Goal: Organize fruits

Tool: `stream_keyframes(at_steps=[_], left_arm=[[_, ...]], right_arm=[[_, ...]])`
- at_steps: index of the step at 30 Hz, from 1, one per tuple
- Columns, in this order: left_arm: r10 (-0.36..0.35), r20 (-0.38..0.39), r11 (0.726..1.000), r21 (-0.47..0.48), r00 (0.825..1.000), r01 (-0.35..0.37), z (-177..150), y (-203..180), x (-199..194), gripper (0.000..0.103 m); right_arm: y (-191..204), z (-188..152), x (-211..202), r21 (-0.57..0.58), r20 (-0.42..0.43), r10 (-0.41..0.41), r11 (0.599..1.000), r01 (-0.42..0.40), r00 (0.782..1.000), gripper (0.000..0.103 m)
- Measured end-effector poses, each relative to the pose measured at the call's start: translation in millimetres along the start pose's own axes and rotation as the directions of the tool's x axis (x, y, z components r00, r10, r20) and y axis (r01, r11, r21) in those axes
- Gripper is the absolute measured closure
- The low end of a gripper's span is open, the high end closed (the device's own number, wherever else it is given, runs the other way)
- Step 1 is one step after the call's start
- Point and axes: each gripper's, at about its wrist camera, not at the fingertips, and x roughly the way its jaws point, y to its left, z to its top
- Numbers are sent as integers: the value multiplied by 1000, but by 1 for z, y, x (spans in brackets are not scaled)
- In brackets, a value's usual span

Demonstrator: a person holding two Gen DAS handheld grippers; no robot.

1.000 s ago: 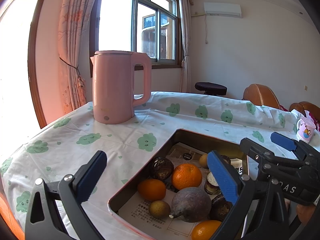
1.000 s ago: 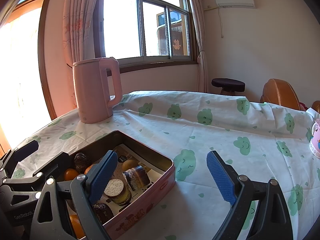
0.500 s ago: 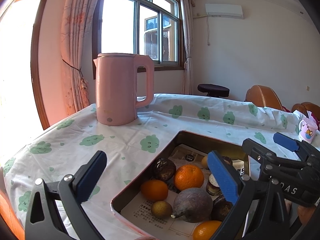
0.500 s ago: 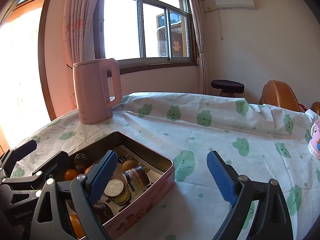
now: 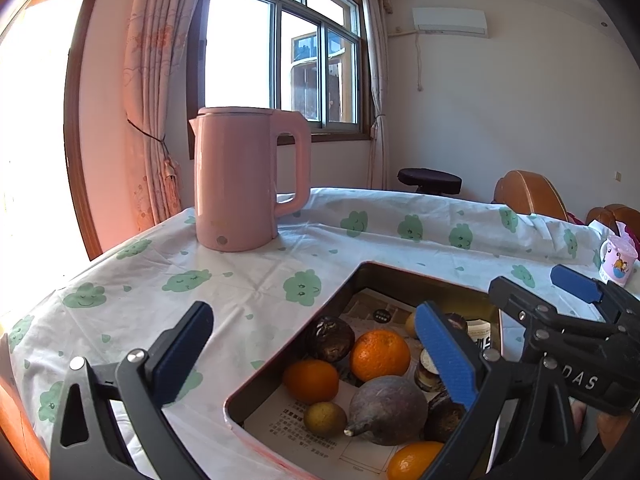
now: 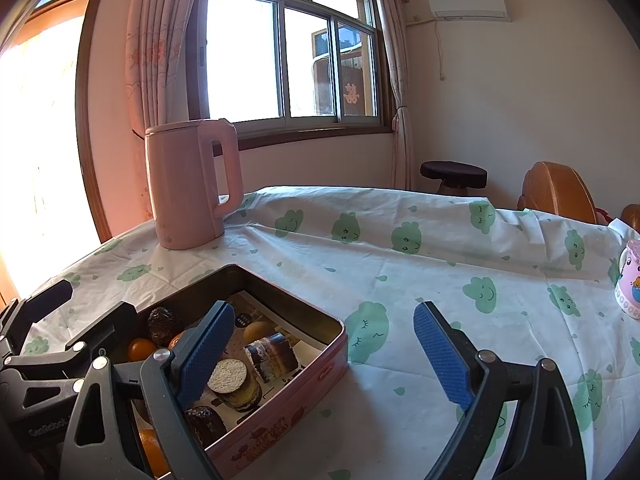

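While both grippers are held low over the near edge of the table, the following is recorded.

Left gripper (image 5: 316, 354): jaws are seen spread wide, nothing between the pads; its right finger (image 5: 444, 356) hangs over the tin, its left finger over bare cloth.
Right gripper (image 6: 324, 354): jaws are likewise seen wide apart and empty; its left finger (image 6: 204, 354) hangs over the tin, its right finger over the cloth to the right of the tin.
Tin (image 5: 280, 354): one rectangular pink tin, lid off, is set on the near part of the table and lined with a printed paper sheet (image 5: 280, 420).
Oranges: three are counted in the left wrist view, all inside the tin — one at the centre (image 5: 380, 356), one smaller to its left (image 5: 311, 381), one at the near edge (image 5: 412, 460).
Dark round fruits: one large purple fruit with a stem (image 5: 388, 410) lies near the centre; one wrinkled dark fruit (image 5: 330, 338) lies at the far left.
Small yellow-green fruit (image 5: 325, 419): one is noted just left of the purple fruit; another pale one (image 6: 256, 331) is seen at the far side.
Other contents: one layered cake slice (image 6: 272, 354) and one small round jar (image 6: 232, 384) are noted; further dark items are partly hidden, so no full count is given.
Kettle (image 5: 244, 178): one pink kettle stands upright at the far left of the table.
Cup (image 5: 618, 258): one patterned pink cup stands at the far right.
Tablecloth (image 6: 400, 280): one white cloth with green cloud faces covers the table.
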Motion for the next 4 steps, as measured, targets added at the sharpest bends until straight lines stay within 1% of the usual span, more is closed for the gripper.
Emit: stream_keyframes(at_steps=[4], left_arm=[[-2, 3, 1000, 5, 1000, 2, 0, -1, 0, 0]], right_arm=[[-1, 0, -1, 4, 5, -3, 1000, 3, 1000, 11]])
